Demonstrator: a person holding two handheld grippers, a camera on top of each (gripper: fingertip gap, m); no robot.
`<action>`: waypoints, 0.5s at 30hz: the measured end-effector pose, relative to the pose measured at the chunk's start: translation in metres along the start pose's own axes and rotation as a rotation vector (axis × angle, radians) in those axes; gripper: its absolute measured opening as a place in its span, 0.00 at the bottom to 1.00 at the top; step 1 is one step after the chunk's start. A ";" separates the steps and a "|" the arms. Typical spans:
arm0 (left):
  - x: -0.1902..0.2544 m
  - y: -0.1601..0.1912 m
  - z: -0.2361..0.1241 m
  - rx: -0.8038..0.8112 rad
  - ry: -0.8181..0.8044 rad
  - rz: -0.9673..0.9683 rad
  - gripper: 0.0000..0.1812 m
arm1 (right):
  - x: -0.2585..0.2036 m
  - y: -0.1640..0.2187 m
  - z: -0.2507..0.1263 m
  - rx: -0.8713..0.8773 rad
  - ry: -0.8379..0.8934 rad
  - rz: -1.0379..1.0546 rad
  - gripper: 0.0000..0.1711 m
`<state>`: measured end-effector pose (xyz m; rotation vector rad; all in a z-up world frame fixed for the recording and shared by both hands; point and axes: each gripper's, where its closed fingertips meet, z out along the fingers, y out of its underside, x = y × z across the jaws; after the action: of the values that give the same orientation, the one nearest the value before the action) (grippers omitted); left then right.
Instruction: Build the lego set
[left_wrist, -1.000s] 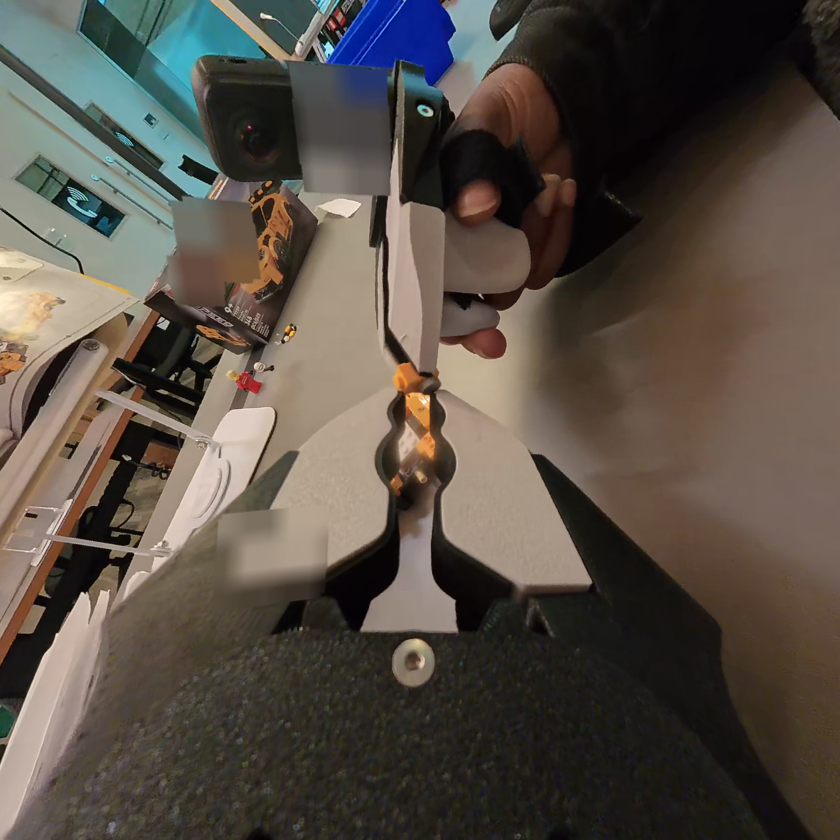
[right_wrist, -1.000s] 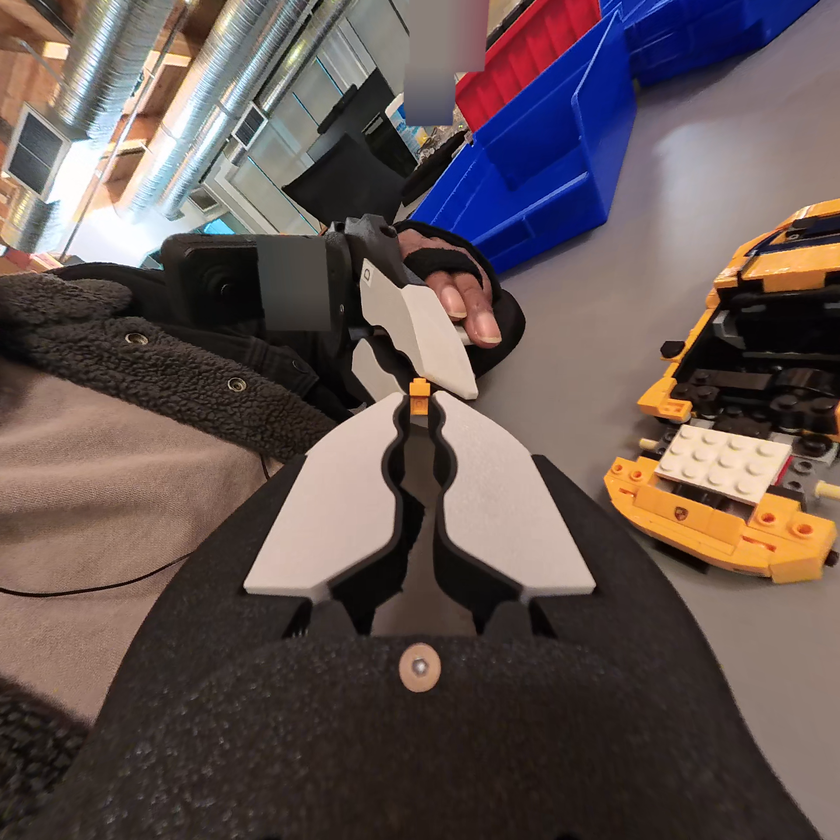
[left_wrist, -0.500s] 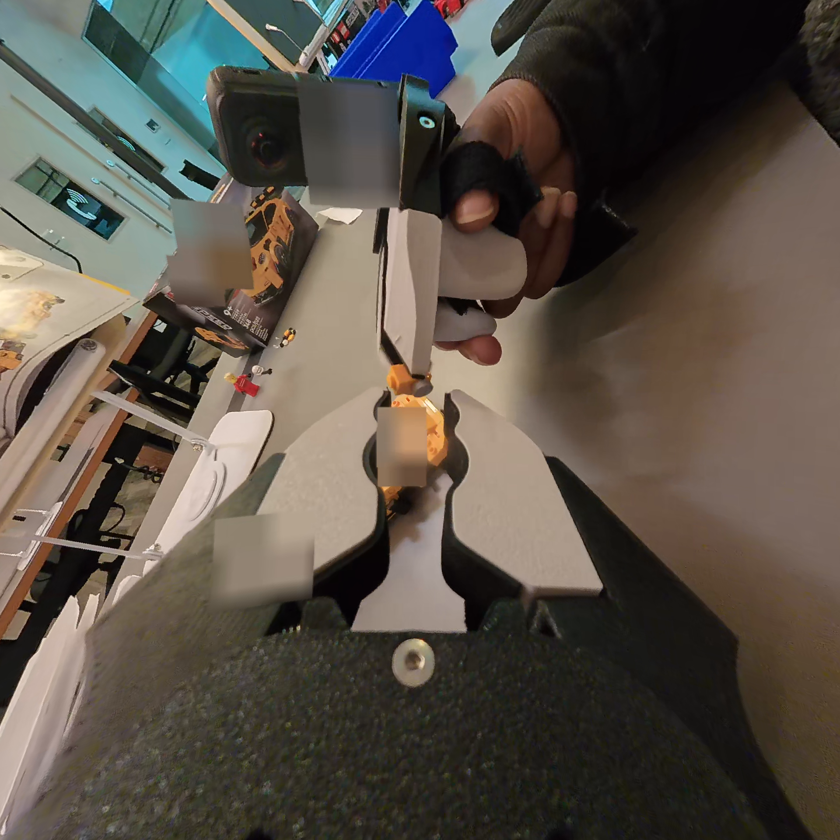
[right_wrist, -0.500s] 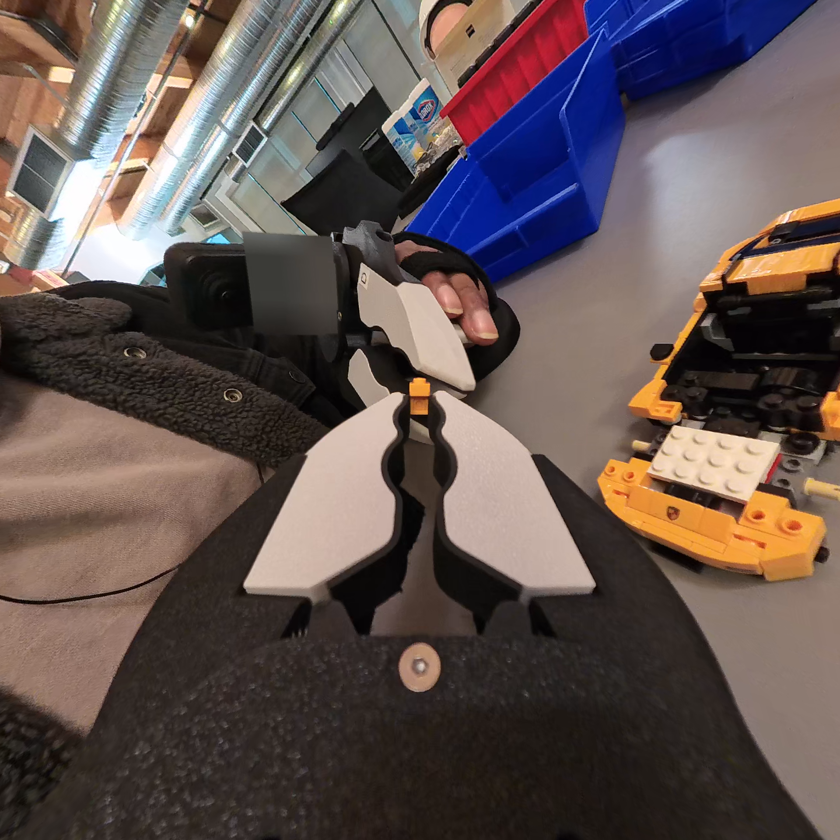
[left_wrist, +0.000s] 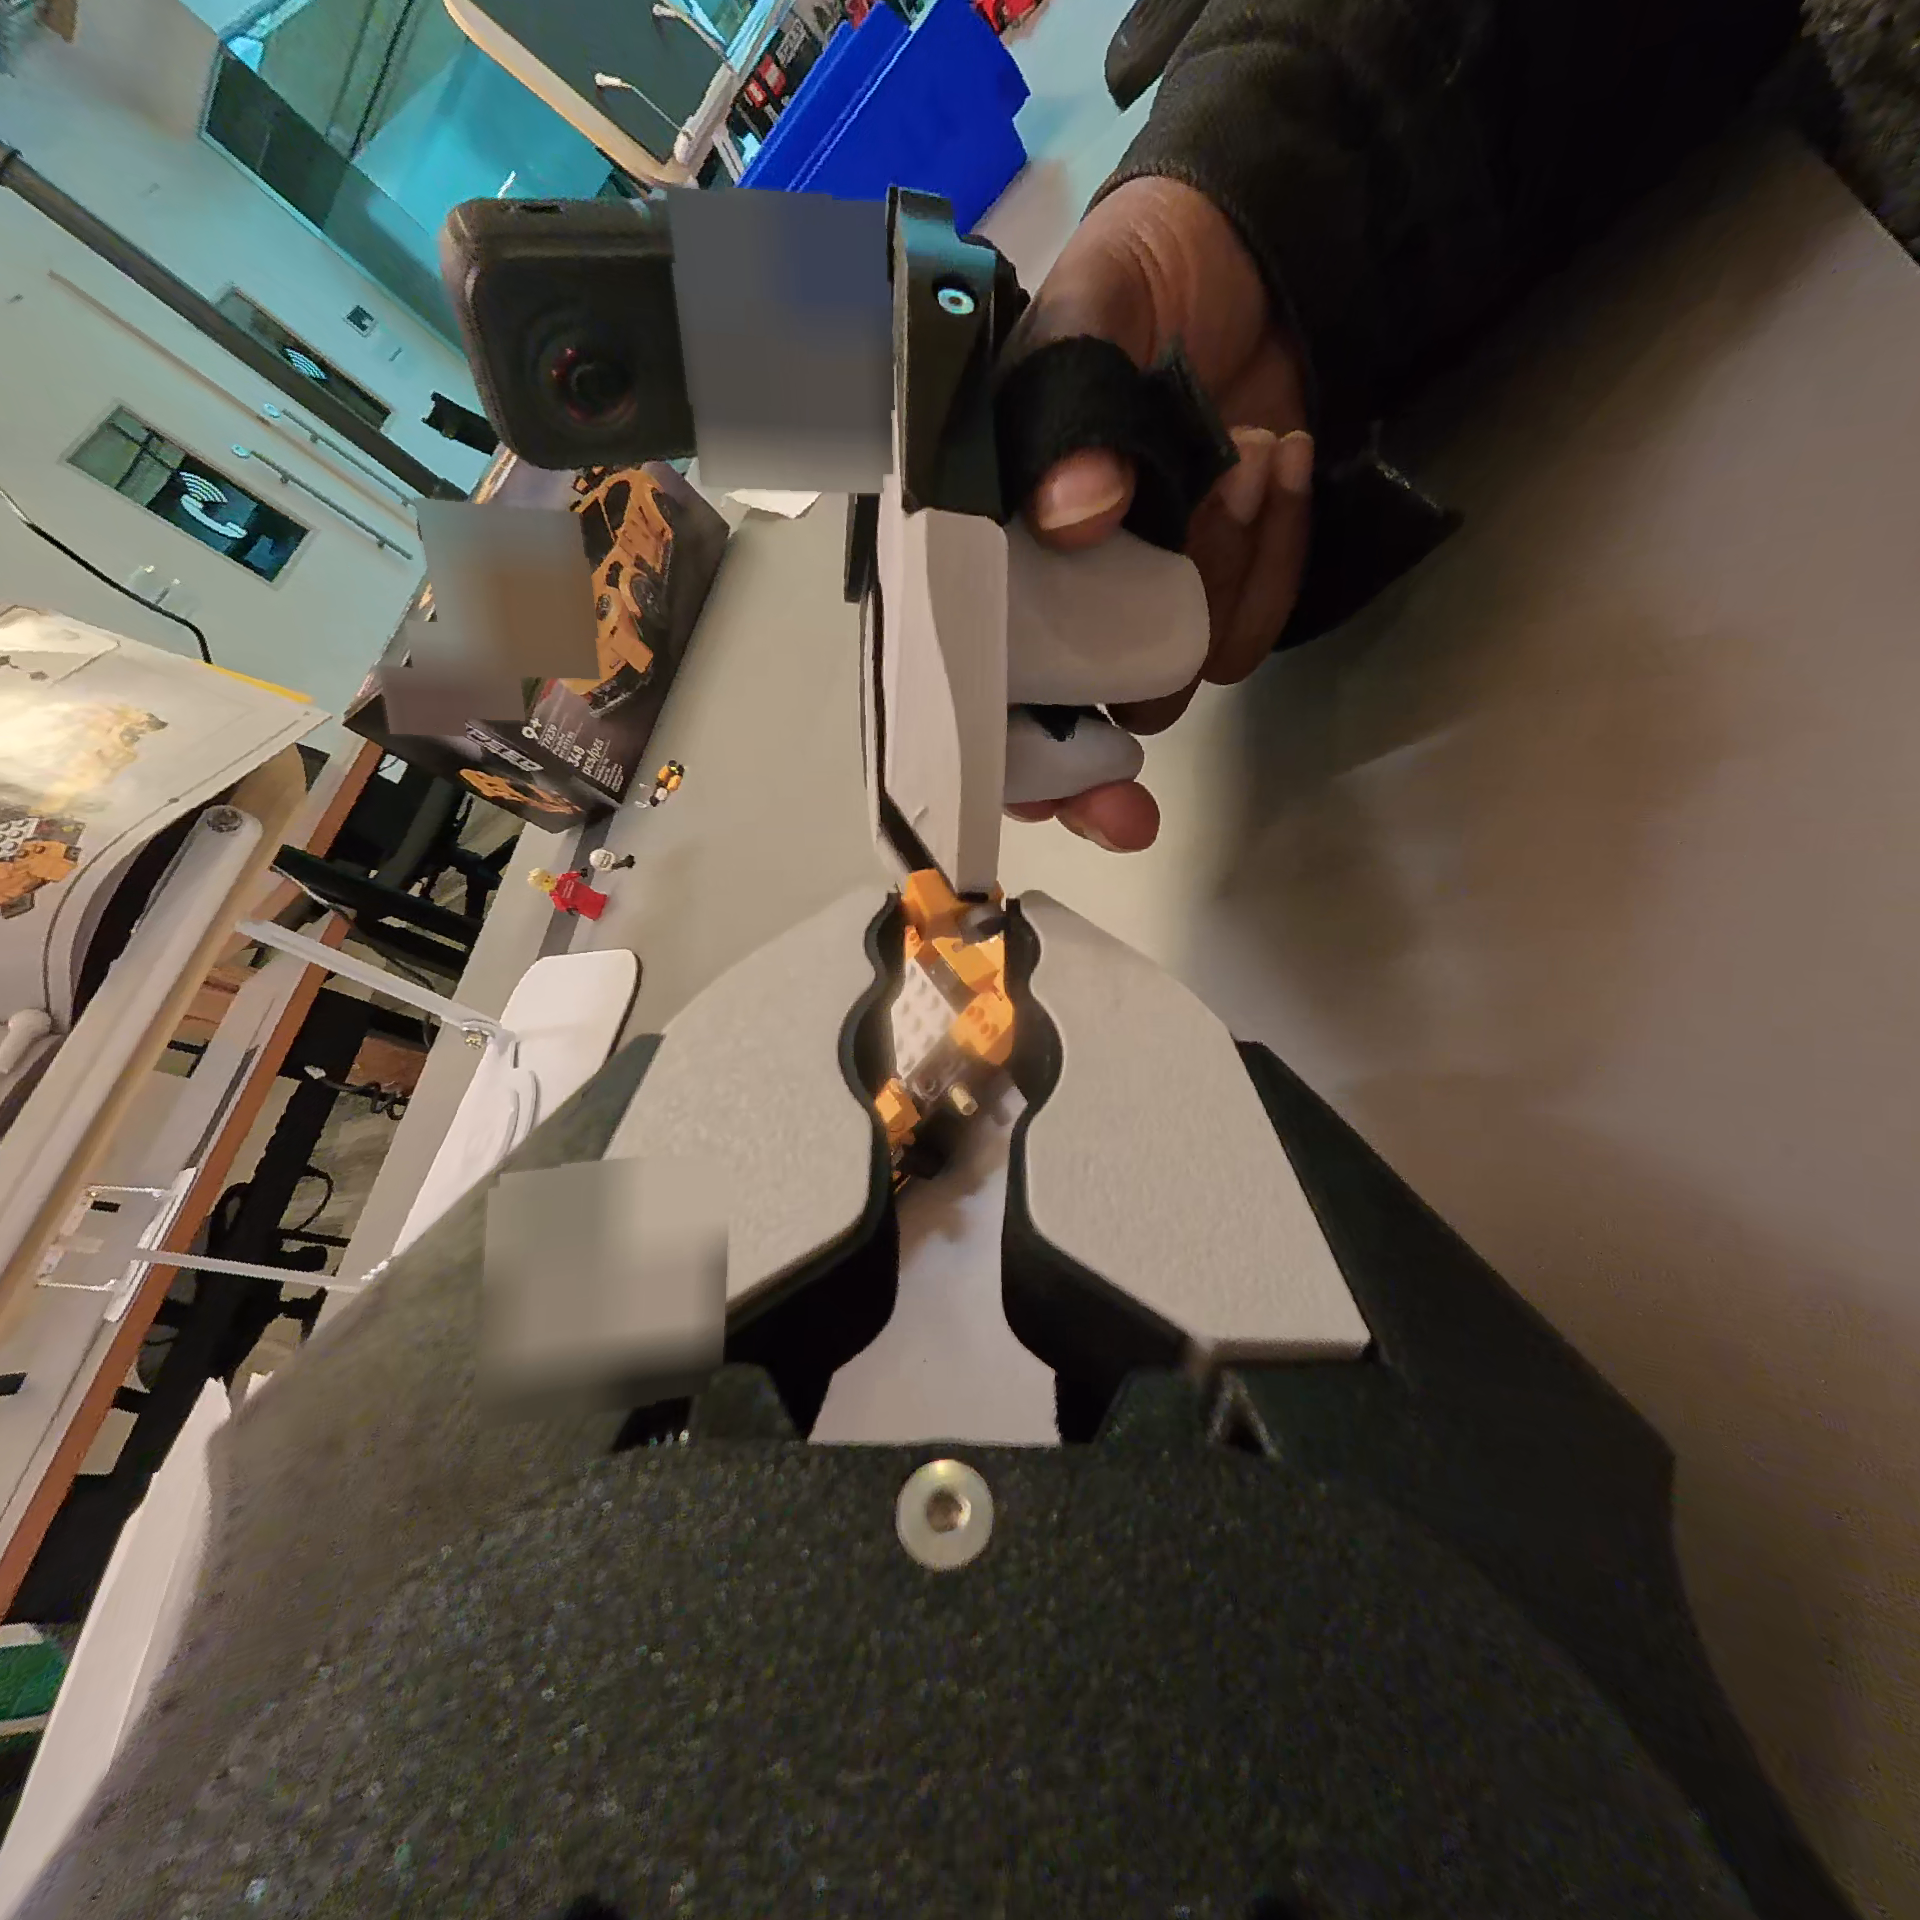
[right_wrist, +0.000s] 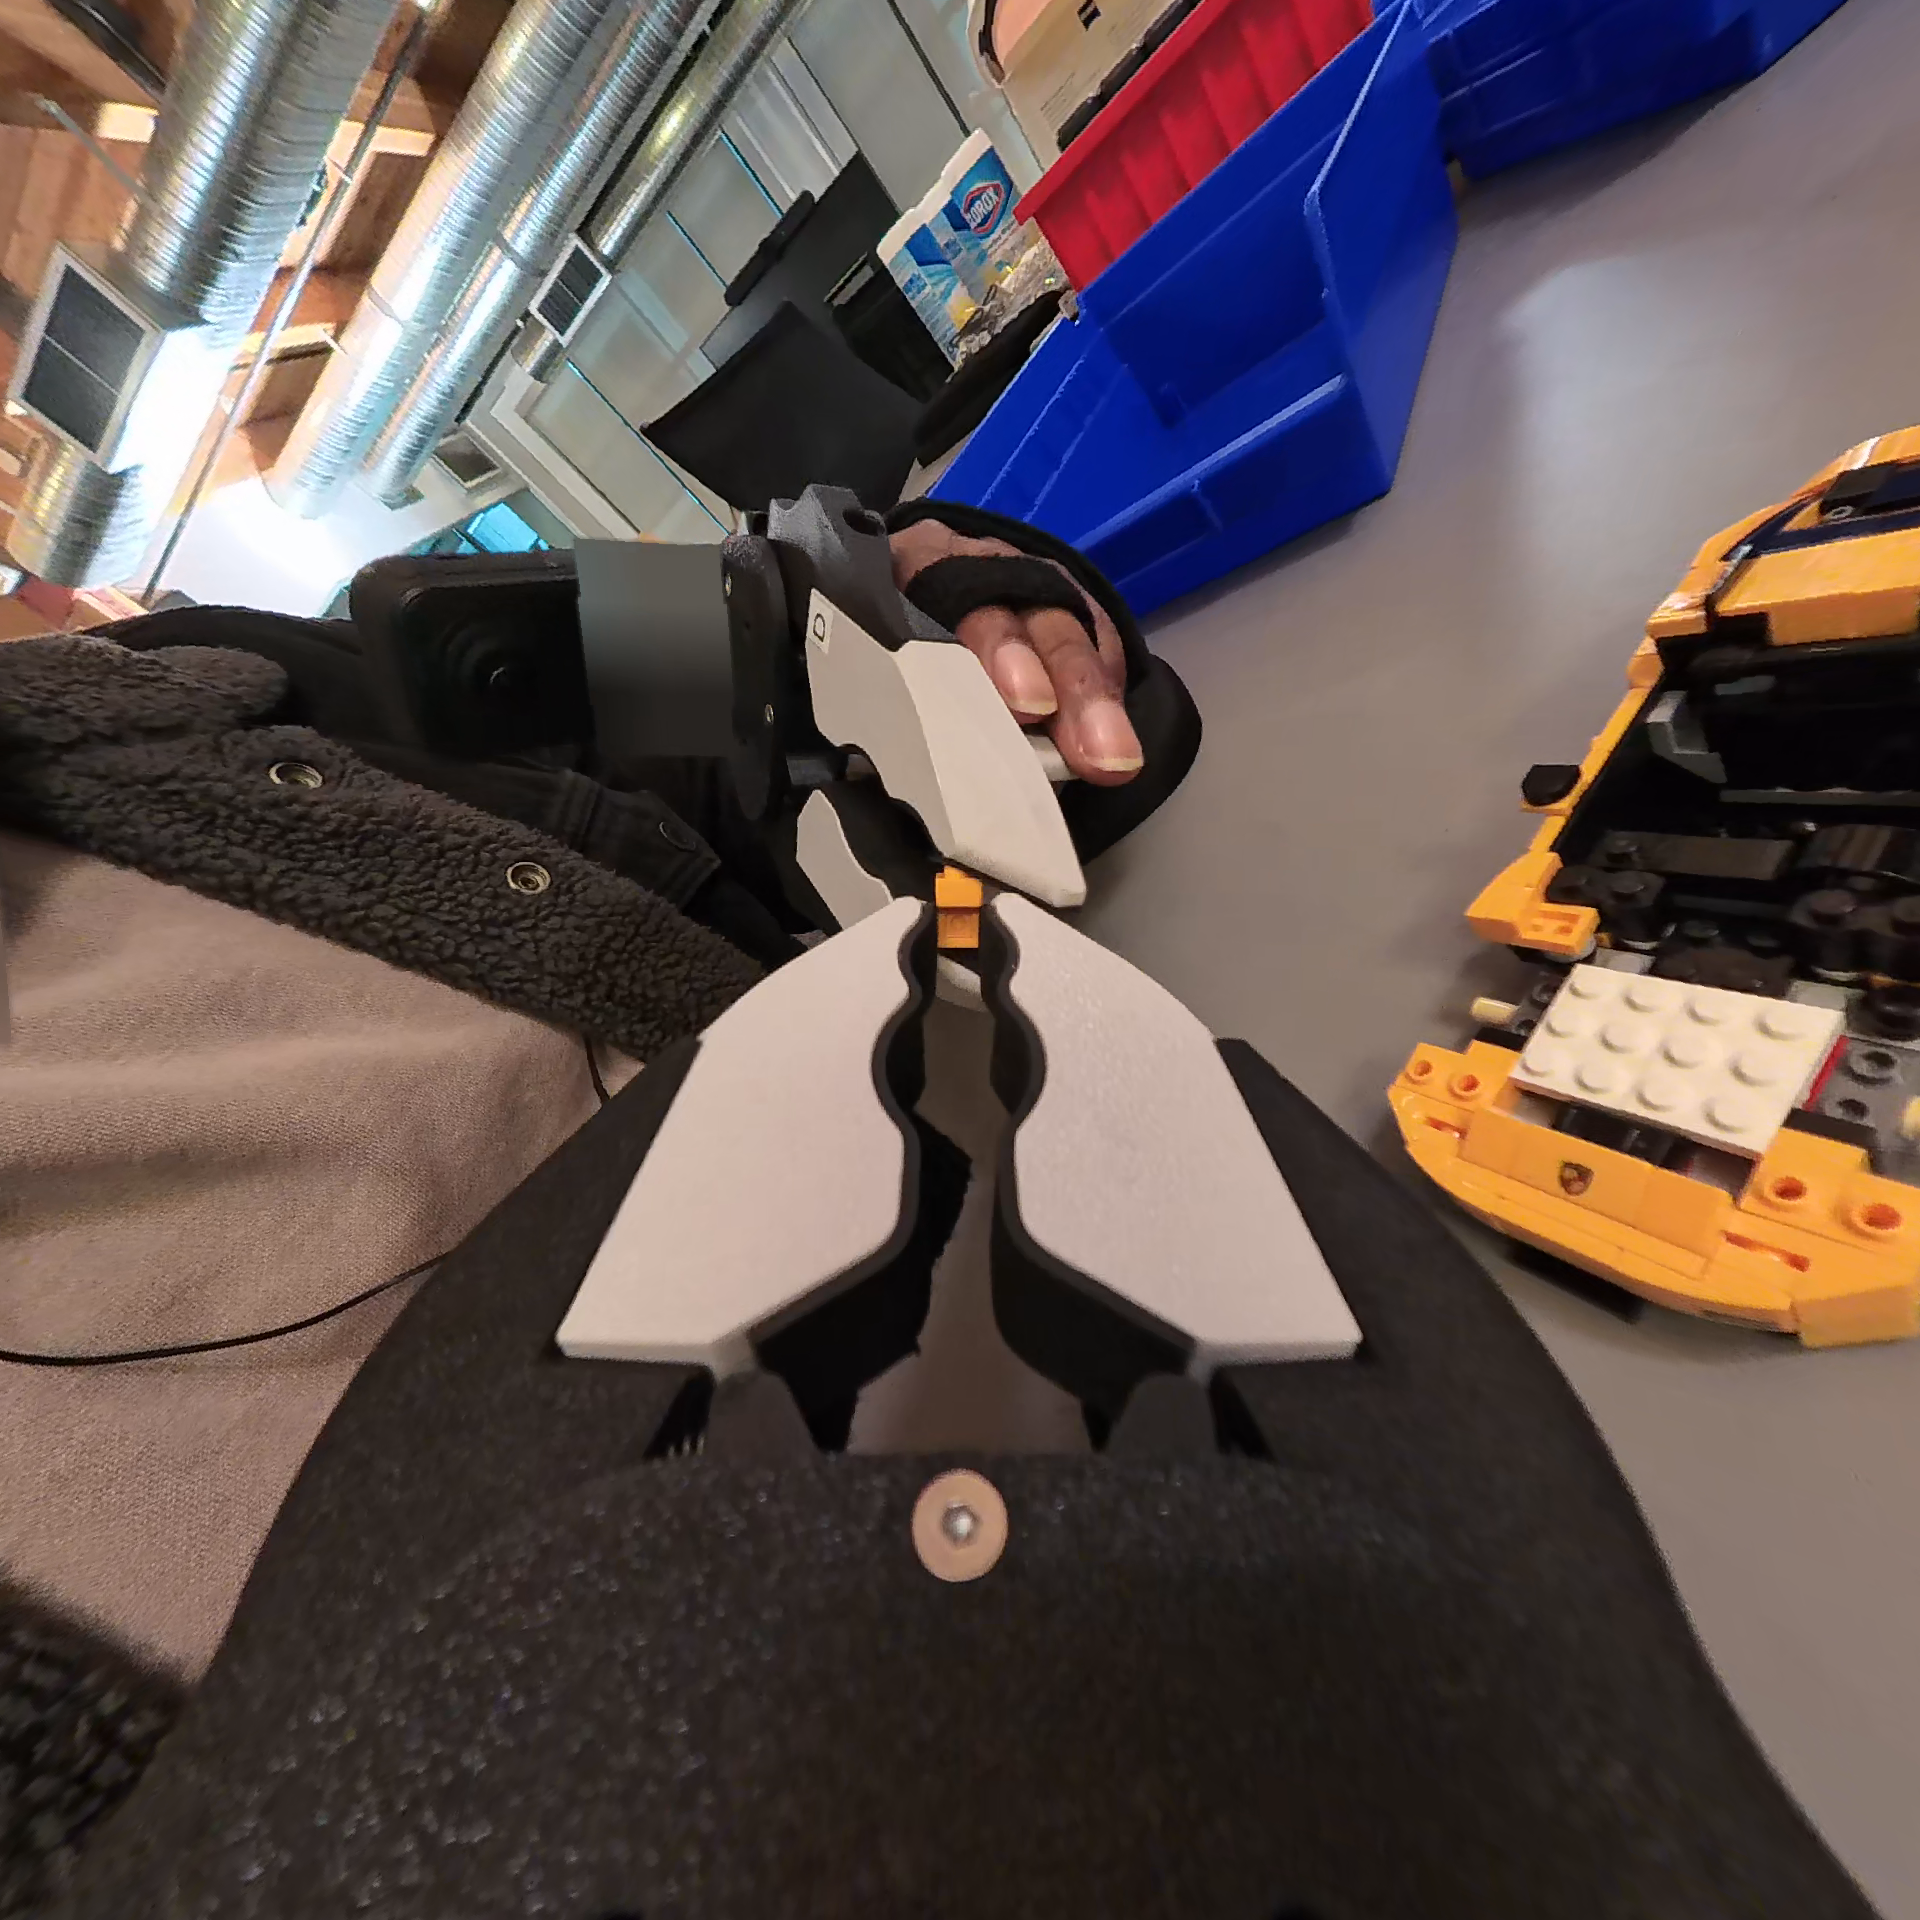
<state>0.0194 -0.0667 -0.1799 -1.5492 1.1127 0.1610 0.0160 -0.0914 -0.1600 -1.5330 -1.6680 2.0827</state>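
Observation:
My right gripper (right_wrist: 958, 914) is shut on a small orange piece (right_wrist: 956, 925) held at its fingertips. My left gripper (left_wrist: 953, 909) faces it head-on, and its jaws stand narrowly apart and close around the same orange piece (left_wrist: 928, 896). The right gripper (left_wrist: 940, 883) comes down onto it from above in the left wrist view. The left gripper (right_wrist: 982, 899) shows tip to tip in the right wrist view. The part-built orange car (right_wrist: 1662, 1049), with a white studded plate, sits on the grey table (right_wrist: 1351, 644) to the right. It also shows through the left gripper's finger gap (left_wrist: 935, 1023).
Blue bins (right_wrist: 1247, 343) and a red bin (right_wrist: 1174, 135) stand at the back of the table. The set's box (left_wrist: 592, 665), a red minifigure (left_wrist: 569, 890) and a white tray (left_wrist: 561, 1018) lie near the far table edge. The person's dark jacket (right_wrist: 312, 831) is close on the left. The tips of both grippers are at nearly the same place.
The left gripper's jaws widened half a second ago and have since narrowed around the orange piece. The right gripper has kept its hold and barely moved.

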 end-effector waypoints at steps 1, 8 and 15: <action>0.000 -0.001 0.000 0.001 -0.002 0.004 0.09 | -0.001 0.000 0.000 0.001 -0.006 0.003 0.04; -0.001 -0.003 -0.001 0.000 -0.012 0.011 0.09 | -0.003 -0.001 0.000 0.005 -0.016 0.009 0.04; -0.007 -0.004 -0.003 -0.003 -0.047 0.024 0.09 | -0.005 -0.004 -0.001 0.018 -0.031 0.011 0.08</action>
<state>0.0168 -0.0656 -0.1716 -1.5282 1.0947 0.2140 0.0176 -0.0919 -0.1536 -1.5167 -1.6501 2.1312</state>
